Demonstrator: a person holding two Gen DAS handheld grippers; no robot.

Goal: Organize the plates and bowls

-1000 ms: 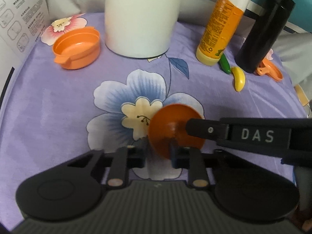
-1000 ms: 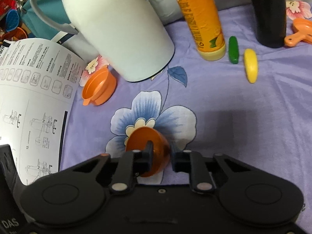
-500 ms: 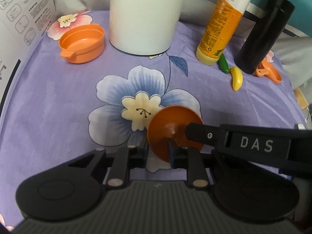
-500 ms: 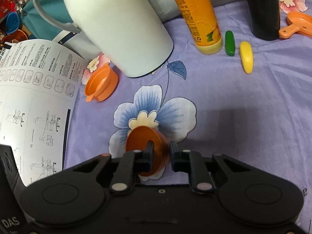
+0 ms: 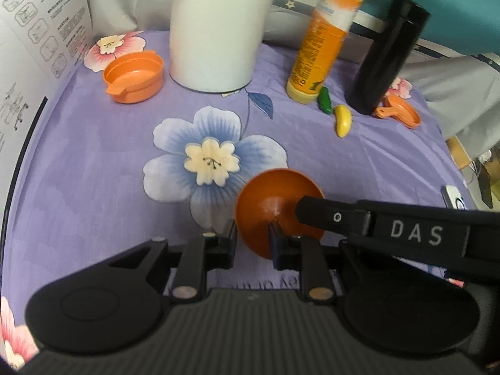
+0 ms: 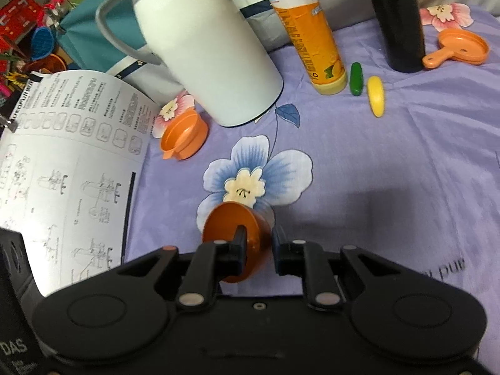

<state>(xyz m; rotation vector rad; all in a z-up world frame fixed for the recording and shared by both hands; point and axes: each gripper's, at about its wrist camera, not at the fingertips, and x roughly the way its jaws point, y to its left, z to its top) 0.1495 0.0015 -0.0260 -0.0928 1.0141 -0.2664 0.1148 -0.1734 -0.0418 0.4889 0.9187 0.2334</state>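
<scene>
Left wrist view: left gripper (image 5: 252, 241) clenched on dark orange bowl (image 5: 275, 206), lower centre | right gripper (image 6: 257, 247) also grasping this bowl (image 6: 232, 228) | lighter orange bowl (image 5: 134, 76) upper left

I am looking into a lived-in home, probably a bedroom or spare room. The surface is covered with a purple flowered bedsheet (image 5: 93, 162), with star-trimmed grey bedding (image 5: 131, 3) bunched behind it. On it stand a white thermos jug (image 5: 218, 31), an orange squeeze bottle (image 5: 322, 47) and a black flask (image 5: 387, 56), beside toy vegetables (image 5: 342, 120). An unfolded instruction sheet (image 6: 68, 168) lies at one side, and cluttered household odds and ends (image 6: 28, 31) crowd a far corner.
</scene>
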